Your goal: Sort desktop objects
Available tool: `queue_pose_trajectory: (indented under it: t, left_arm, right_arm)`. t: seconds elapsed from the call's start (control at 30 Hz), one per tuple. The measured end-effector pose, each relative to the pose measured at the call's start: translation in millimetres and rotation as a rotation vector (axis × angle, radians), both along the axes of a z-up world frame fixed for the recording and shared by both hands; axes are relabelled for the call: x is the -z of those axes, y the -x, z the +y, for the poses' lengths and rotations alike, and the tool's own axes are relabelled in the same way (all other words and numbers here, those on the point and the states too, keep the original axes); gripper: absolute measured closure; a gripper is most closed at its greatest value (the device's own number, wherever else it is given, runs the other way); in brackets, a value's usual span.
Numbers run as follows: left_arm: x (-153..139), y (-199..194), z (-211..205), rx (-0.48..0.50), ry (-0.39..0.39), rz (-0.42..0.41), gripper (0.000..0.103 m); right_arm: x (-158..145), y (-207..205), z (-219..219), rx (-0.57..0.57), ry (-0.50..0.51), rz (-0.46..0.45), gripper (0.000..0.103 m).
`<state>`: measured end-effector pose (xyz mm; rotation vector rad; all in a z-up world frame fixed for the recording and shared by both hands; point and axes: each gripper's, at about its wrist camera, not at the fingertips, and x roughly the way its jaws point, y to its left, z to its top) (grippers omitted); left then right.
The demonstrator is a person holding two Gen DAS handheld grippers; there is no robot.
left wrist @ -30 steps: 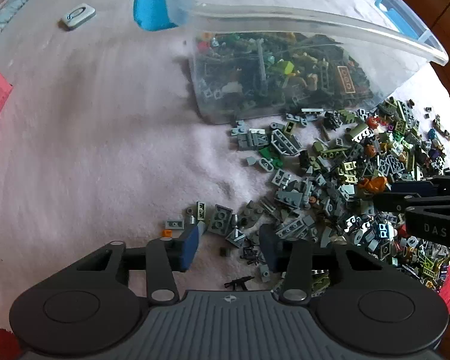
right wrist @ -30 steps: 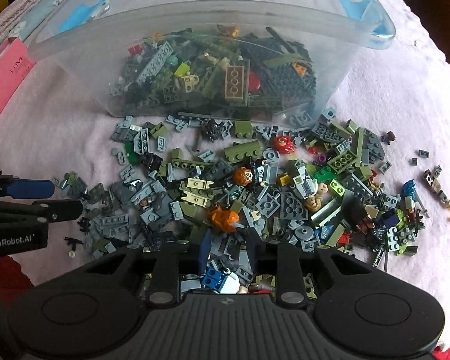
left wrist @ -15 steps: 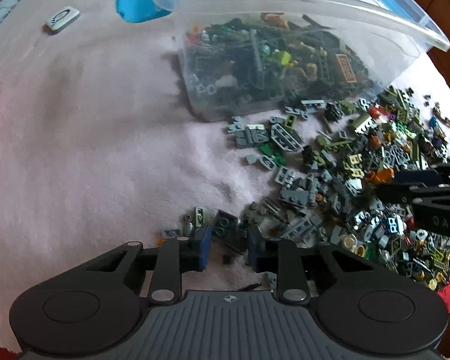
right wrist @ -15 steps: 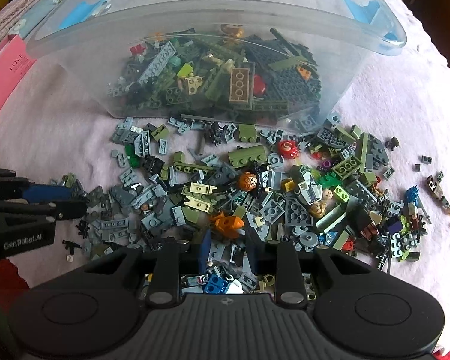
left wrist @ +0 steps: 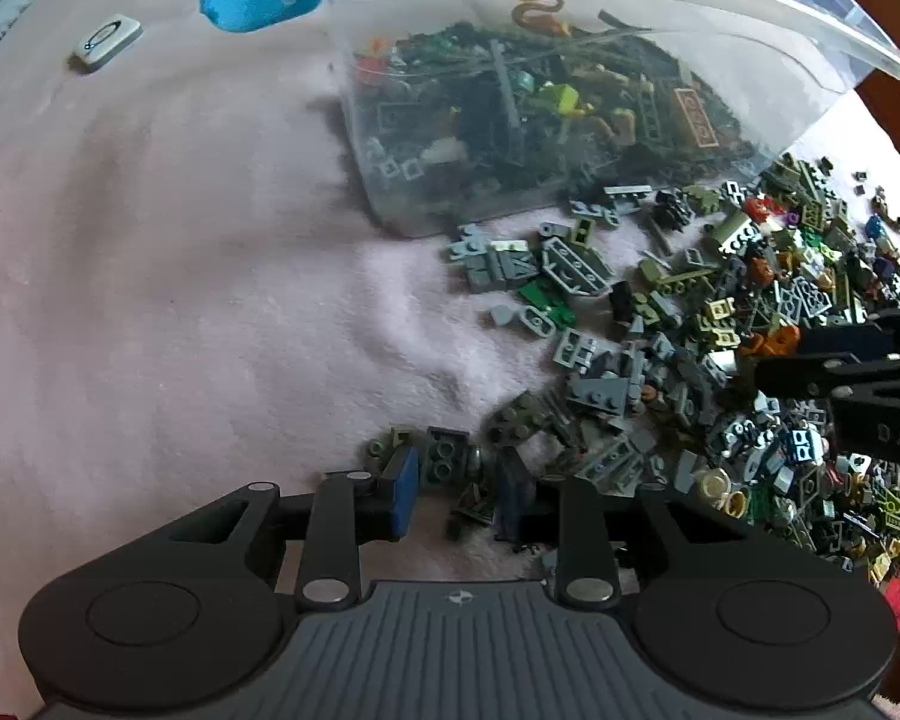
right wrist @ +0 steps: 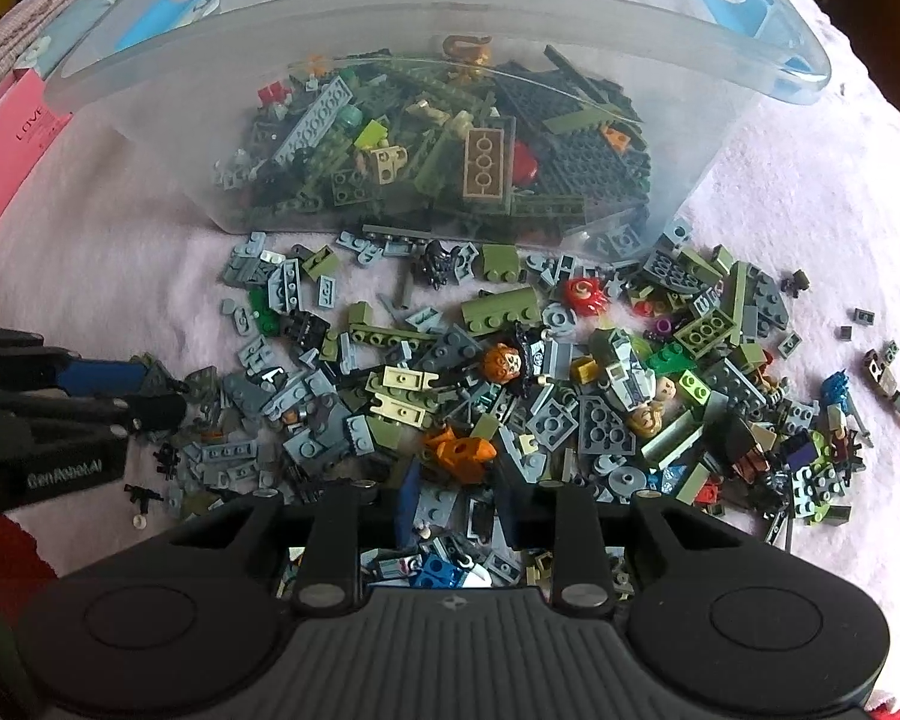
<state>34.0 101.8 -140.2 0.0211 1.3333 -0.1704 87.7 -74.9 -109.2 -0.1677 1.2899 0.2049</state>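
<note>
My left hand-held gripper (left wrist: 457,483) points down at the near edge of the brick pile (left wrist: 720,360), its jaws opening around a dark grey brick (left wrist: 445,457) that lies between them. My right hand-held gripper (right wrist: 459,510) hangs partly open over the pile's middle, gripping nothing I can see. Beyond stands the clear bin (right wrist: 438,138), full of bricks, on the pink cloth (left wrist: 180,300).

Bin (left wrist: 570,18) far rim cut off at top edge; bricks (right wrist: 444,570) under right tool's body hidden.
</note>
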Motion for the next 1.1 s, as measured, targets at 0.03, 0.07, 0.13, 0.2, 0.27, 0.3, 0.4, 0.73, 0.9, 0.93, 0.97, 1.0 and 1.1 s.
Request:
queue_pose_trajectory:
  t: [0.03, 0.07, 0.13, 0.2, 0.27, 0.3, 0.4, 0.73, 0.9, 0.93, 0.97, 1.0, 1.1]
  left_arm:
    - [0.6, 0.8, -0.7, -0.001, 0.006, 0.002, 0.069]
    - [0.9, 1.7, -1.3, -0.002, 0.004, -0.002, 0.069]
    - [0.8, 3.6, -2.0, -0.003, 0.002, -0.011, 0.069]
    - [1.0, 4.0, -1.1, -0.007, 0.008, -0.014, 0.069]
    - [0.4, 3.9, -0.2, -0.008, 0.013, -0.014, 0.070]
    - [0.2, 5.6, -0.4, -0.018, 0.013, -0.014, 0.071]
    - [1.3, 15.3, -0.2, -0.078, 0.013, -0.015, 0.073]
    - [-2.9, 21.6, 13.0, -0.109, 0.034, -0.038, 0.076]
    - [-11.0, 22.9, 13.3, -0.108, 0.041, -0.051, 0.076]
    - [-12.8, 22.7, 12.4, -0.106, 0.043, -0.054, 0.076]
    - [-14.5, 22.5, 11.4, -0.104, 0.045, -0.057, 0.076]
    - [-16.2, 22.3, 10.5, -0.102, 0.047, -0.060, 0.076]
    - [-23.5, 21.1, 9.2, -0.093, 0.052, -0.072, 0.076]
  right_arm:
    - [0.2, -0.4, 0.4, -0.001, 0.001, -0.001, 0.073]
    - [0.4, -0.6, 0.7, -0.001, 0.001, -0.002, 0.073]
    - [1.0, -0.6, 1.1, -0.002, 0.002, -0.004, 0.073]
    - [1.7, -0.5, 1.2, -0.003, 0.002, -0.005, 0.073]
    - [2.4, -0.5, 1.2, -0.004, 0.002, -0.006, 0.073]
    - [2.7, -0.6, 1.3, -0.004, 0.003, -0.006, 0.073]
    - [3.4, -1.0, 1.6, -0.004, 0.004, -0.008, 0.073]
    - [1.8, 0.2, 0.1, -0.001, -0.004, -0.023, 0.080]
    - [-3.6, 2.5, -1.3, 0.007, -0.020, -0.034, 0.080]
    - [-5.8, 3.3, -1.4, 0.006, -0.023, -0.038, 0.080]
    - [-8.0, 3.8, -1.3, 0.006, -0.025, -0.041, 0.080]
    - [-10.2, 4.2, -1.2, 0.005, -0.027, -0.044, 0.080]
    - [-16.8, 5.6, -1.0, 0.002, -0.032, -0.052, 0.080]
